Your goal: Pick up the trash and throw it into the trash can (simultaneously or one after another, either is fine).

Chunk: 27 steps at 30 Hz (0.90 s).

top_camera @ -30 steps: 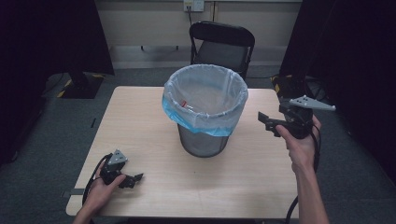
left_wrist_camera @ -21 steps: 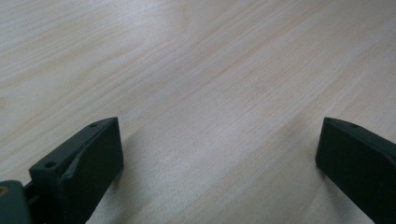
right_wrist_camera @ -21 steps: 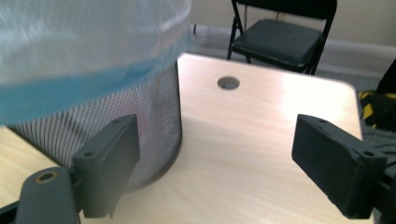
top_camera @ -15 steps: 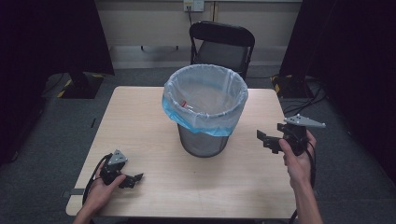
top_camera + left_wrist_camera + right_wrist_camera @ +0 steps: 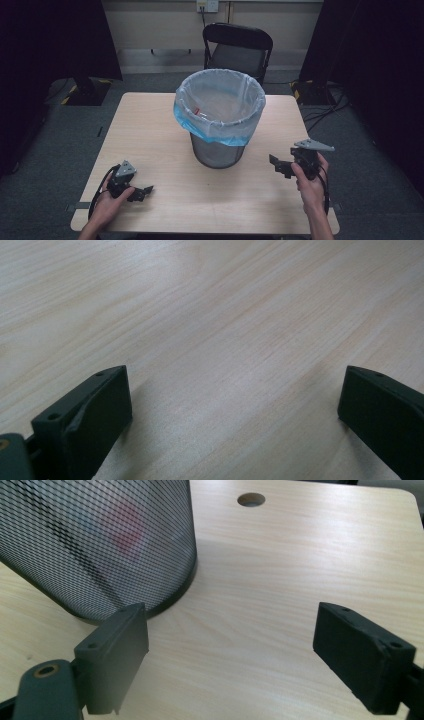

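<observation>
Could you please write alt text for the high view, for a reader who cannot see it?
A black mesh wastebasket lined with a clear and blue bag stands at the middle of a light wooden table. A person's hands hold the left gripper and right gripper, both open and empty, at the near corners. A black folding chair stands behind the table.

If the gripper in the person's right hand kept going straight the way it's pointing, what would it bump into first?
Most likely the mesh bin: the right gripper points toward its base, with bare table between. Depth is hard to judge; it might just skim past.
</observation>
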### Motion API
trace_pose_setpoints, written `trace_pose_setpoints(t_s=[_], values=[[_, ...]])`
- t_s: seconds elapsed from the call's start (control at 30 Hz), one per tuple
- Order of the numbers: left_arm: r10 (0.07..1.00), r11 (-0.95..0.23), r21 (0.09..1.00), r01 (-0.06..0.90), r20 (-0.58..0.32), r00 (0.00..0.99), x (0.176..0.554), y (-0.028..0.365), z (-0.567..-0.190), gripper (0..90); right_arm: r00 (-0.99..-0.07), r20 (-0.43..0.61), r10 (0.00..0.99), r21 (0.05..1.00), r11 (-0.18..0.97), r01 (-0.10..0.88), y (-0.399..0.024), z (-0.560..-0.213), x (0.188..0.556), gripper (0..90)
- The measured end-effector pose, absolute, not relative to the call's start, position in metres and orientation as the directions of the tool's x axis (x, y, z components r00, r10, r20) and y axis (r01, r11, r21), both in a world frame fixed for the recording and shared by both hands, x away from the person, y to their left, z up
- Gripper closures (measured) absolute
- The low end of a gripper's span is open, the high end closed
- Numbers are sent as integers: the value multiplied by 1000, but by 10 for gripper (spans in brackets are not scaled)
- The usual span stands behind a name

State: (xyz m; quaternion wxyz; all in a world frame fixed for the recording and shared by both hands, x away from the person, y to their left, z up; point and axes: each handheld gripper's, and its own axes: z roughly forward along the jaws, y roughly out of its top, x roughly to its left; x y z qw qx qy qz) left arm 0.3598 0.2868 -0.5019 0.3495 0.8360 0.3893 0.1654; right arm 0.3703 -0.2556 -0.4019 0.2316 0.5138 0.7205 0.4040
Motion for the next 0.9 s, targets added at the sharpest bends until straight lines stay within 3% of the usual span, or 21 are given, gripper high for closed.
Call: trace_pose_setpoints(t_s=[0.9], values=[[768,-451,713,537,4,641,360,287,-502,4,-364,92,927,692,204,693,-244,-476,373,140]])
